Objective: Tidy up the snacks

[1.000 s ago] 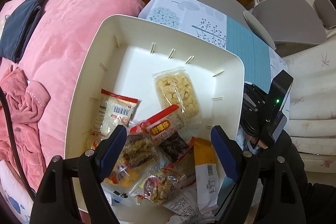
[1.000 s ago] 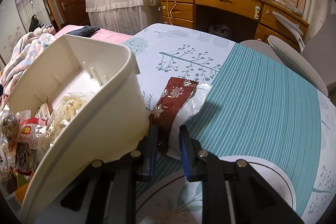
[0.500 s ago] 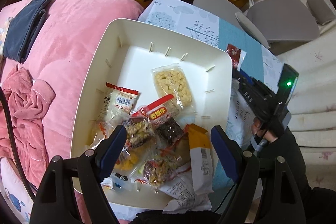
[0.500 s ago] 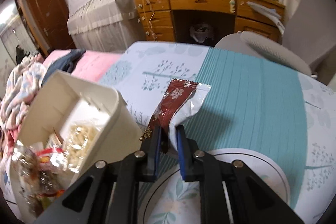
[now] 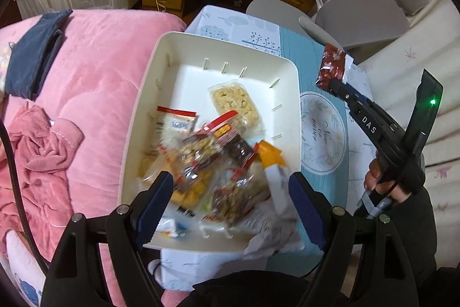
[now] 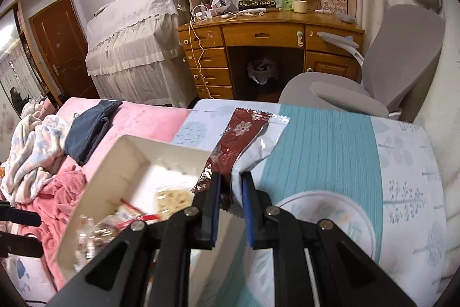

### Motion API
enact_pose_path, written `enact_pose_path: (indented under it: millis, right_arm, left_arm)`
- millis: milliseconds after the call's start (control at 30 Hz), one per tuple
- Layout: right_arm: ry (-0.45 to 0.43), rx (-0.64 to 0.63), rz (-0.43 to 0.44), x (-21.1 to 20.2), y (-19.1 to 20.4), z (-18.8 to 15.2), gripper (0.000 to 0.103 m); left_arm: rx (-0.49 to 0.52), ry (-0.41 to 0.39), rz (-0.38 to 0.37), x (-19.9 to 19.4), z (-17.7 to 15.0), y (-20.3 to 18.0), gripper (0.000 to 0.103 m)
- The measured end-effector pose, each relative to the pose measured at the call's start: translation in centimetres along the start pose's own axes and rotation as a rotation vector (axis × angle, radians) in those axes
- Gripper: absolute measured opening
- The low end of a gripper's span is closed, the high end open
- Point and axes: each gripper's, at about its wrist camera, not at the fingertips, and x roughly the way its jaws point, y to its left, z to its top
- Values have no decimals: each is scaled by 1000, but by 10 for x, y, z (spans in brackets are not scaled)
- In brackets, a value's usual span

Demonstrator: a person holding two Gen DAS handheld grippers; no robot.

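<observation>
A white bin (image 5: 218,46) (image 6: 120,163) holds several snack packets, among them a clear pack of pale puffs (image 5: 234,102) and an orange packet (image 5: 268,154). My right gripper (image 6: 231,186) (image 5: 330,83) is shut on a dark red snowflake snack packet (image 6: 240,135) (image 5: 332,64) and holds it in the air above the table, just right of the bin's far corner. My left gripper (image 5: 231,197) is open and empty, high above the near end of the bin.
The bin sits at the left edge of a table with a teal and white printed cloth (image 6: 325,146). A pink bed (image 5: 95,59) with clothes lies to the left. A grey chair (image 6: 399,53) and a wooden desk (image 6: 270,30) stand behind the table.
My right gripper has lifted the red packet off the table and carried it up beside the bin. My left gripper has risen and drawn back from the bin.
</observation>
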Motion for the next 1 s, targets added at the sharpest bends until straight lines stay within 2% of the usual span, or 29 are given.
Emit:
enact_pose_path:
  millis: [200, 300, 533, 700, 867, 1000]
  right_arm:
    - [28, 19, 29, -25, 45, -22, 14]
    - [79, 57, 43, -31, 70, -37, 14]
    - [140, 118, 95, -47, 103, -74, 17]
    - [180, 160, 98, -74, 109, -102, 33]
    - [213, 178, 100, -107, 102, -120, 36]
    - [201, 186, 104, -141, 86, -127, 53]
  left_arm:
    - [27, -55, -21, -36, -28, 14, 81]
    - [53, -97, -27, -50, -41, 16, 81]
    - [53, -125, -65, -61, -71, 17, 81]
    - [50, -124, -47, -61, -90, 11, 81]
    - [35, -147, -33, -66, -102, 0, 81]
    - [21, -198, 11, -74, -109, -20, 81]
